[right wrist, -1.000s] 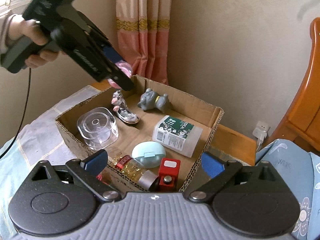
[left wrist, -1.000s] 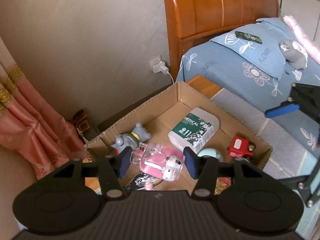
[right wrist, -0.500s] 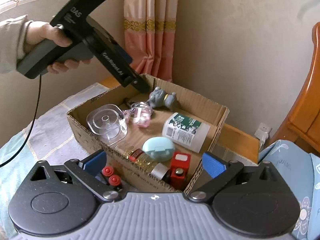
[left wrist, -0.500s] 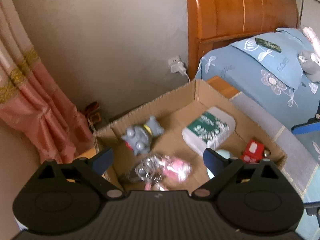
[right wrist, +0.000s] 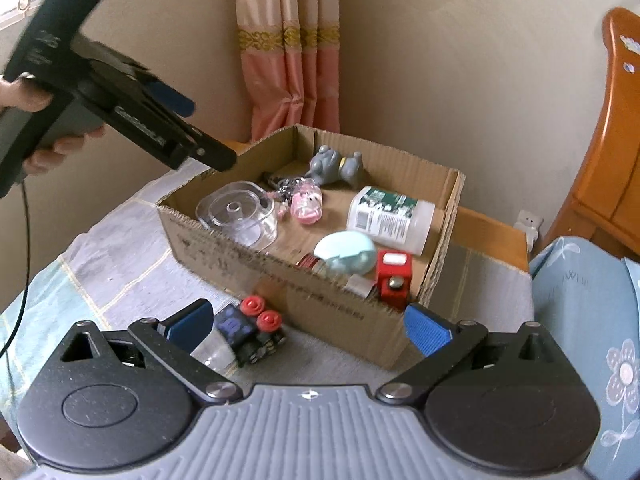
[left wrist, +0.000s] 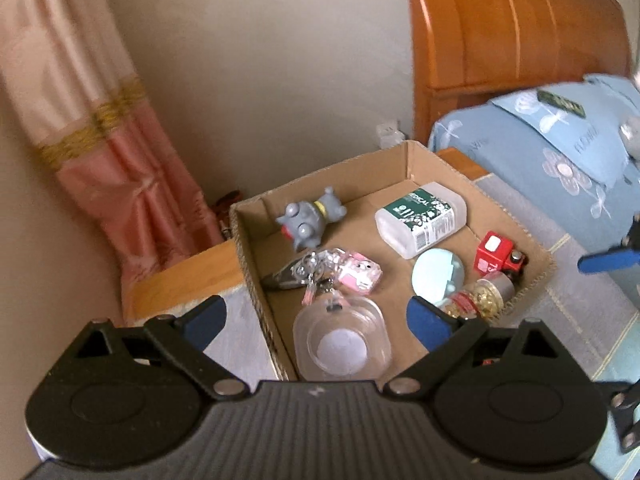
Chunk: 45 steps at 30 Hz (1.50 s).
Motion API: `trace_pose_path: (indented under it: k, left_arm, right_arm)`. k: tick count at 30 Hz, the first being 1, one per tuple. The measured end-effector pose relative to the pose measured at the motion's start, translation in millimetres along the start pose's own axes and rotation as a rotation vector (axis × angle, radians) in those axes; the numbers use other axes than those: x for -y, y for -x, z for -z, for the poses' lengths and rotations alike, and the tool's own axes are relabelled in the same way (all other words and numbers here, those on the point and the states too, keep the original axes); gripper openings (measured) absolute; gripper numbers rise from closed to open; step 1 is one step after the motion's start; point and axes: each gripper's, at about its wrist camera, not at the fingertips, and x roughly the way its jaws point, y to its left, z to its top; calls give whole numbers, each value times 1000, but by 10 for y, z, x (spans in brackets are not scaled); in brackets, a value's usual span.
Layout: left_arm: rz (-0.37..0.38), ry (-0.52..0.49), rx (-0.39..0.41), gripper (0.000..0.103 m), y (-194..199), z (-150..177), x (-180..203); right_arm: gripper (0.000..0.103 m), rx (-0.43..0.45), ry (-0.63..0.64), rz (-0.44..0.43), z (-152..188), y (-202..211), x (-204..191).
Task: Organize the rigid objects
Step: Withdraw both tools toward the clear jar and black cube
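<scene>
In front of the cardboard box [right wrist: 280, 276], on the tabletop [right wrist: 112, 256], the red-knobbed toy [right wrist: 250, 330] lies between the right gripper's [right wrist: 308, 326] released fingers; centre them before closing. The left gripper [left wrist: 316, 320], just opened, holds nothing; the pink keychain [left wrist: 352, 274] rests inside.

Pink keychain toy [left wrist: 356, 276] lying inside cardboard box [left wrist: 440, 162], between grey figurine [left wrist: 310, 220] and clear container [left wrist: 342, 344]
</scene>
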Motion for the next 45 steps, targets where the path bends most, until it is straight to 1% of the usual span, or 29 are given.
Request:
trace_pose_path:
  k: [2,4,6,9,11,13,17,20,24,29,32,36,39,45]
  left_arm:
    - [-18,15,13,99,64,131,65]
    - [-23,6,11,99,103,286,172]
    - [-14,9,-10,99,115,446,278]
    - [7,57,-43,99,132,640,384]
    - [11,91,-54,99,161,730,431]
    - [4,115,-45,99,231,813,479]
    - [-5,162,-26,99,342,901,539]
    - [8,197,-22,99,388,964,608]
    - [36,164,-24,99,422,1056,773]
    - [85,94,-35,99,376,1169,984]
    - [87,72,-54,99,301,1219,1055]
    - [51,38,-88,99,185,1300,1071]
    - [12,48,-115,99,127,1367,986]
    - [-9,152,-139,99,109,1535,663]
  right_arm:
    - [103,4,-4,24,92,-6,-63]
    - [103,-5,-16,41,184,-23,-115]
    - [103,-11,-43,47,297,-35,-139]
    - [103,-31,-71,85,456,-69,-160]
    - [103,-51,-72,120,564,-100,-189]
    - [103,-73,-89,144,654,-121,-194]
    - [103,-108,-148,149,803,-139,-177]
    - [103,-131,-168,164,877,-167,-164]
    - [103,-172,-190,176,938,-215,-141]
    - [103,-163,-199,185,960,-213,-148]
    - [103,-148,-192,183,978,-210,-150]
    - [103,-126,-177,170,1004,-194,-122]
    - [103,-124,-171,167,1006,-185,-120]
    - [103,-126,-159,148,970,-226,-99]
